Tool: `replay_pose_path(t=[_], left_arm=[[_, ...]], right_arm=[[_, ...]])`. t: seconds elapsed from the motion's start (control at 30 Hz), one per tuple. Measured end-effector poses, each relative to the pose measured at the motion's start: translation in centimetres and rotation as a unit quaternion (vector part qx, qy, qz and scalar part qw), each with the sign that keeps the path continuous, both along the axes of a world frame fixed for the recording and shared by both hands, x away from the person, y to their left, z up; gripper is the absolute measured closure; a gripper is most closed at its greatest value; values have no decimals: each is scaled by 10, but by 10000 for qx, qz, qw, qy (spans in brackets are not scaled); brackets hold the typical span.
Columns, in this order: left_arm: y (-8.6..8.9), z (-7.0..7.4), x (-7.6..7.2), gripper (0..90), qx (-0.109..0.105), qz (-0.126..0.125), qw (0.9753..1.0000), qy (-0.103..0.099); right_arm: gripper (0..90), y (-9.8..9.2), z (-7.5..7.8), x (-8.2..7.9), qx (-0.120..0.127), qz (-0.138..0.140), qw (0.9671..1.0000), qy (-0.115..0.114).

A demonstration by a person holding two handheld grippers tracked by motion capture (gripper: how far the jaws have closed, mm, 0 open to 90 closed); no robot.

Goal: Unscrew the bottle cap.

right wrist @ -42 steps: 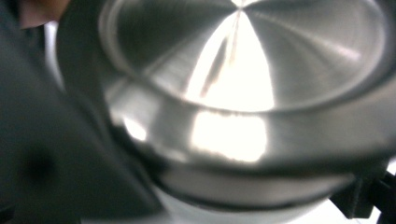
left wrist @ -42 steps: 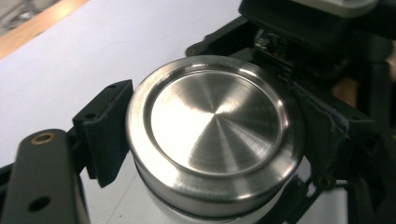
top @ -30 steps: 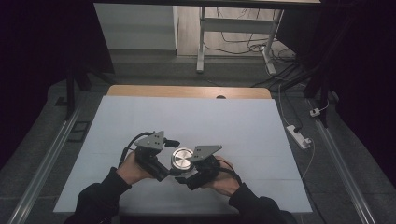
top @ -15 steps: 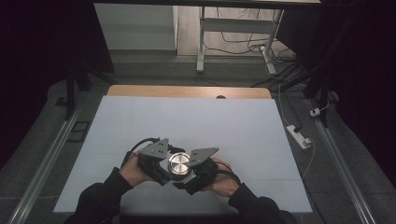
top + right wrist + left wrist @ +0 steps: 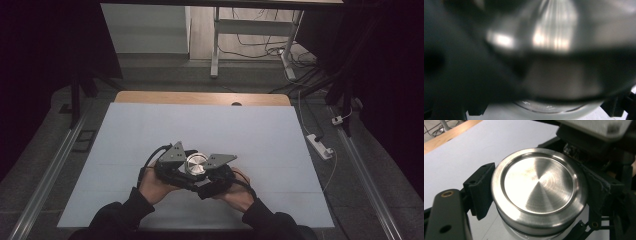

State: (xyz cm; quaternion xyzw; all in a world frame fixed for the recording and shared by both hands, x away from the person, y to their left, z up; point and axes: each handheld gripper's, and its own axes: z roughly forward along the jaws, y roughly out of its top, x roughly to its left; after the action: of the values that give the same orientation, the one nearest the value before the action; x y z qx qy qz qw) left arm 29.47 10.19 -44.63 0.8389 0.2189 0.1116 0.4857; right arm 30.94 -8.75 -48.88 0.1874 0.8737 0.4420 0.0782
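Observation:
A round steel container point(image 5: 196, 163) with a shiny lid point(image 5: 539, 191) is held just above the white table point(image 5: 200, 125), near its front edge. My left gripper point(image 5: 179, 167) comes in from the left. It is shut on the lid's rim, with one black pad point(image 5: 482, 191) pressed to the rim's left side. My right gripper point(image 5: 214, 174) comes in from the right and is shut on the container's body point(image 5: 554, 37), which is very close and blurred in the right gripper view. A hand holds each gripper.
The wooden far edge of the table point(image 5: 200, 98) lies beyond the white sheet. A white power strip point(image 5: 320, 146) lies on the floor at the right. Metal rails point(image 5: 55, 165) run along both sides.
Both grippers and the container dropped toward the front edge, then came back a little farther out. Both grips stay the same.

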Motion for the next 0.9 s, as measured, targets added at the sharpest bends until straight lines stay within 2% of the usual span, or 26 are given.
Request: replay_pose_path(t=[0.57, 0.9], left_arm=[[9, 10, -2, 192, -46, -56, 10000, -40], [15, 14, -4, 192, -130, -166, 9998, 20]], right_arm=[[145, -3, -1, 3, -15, -10, 10000, -74], [145, -11, 0, 9, 9, -183, 9998, -62]])
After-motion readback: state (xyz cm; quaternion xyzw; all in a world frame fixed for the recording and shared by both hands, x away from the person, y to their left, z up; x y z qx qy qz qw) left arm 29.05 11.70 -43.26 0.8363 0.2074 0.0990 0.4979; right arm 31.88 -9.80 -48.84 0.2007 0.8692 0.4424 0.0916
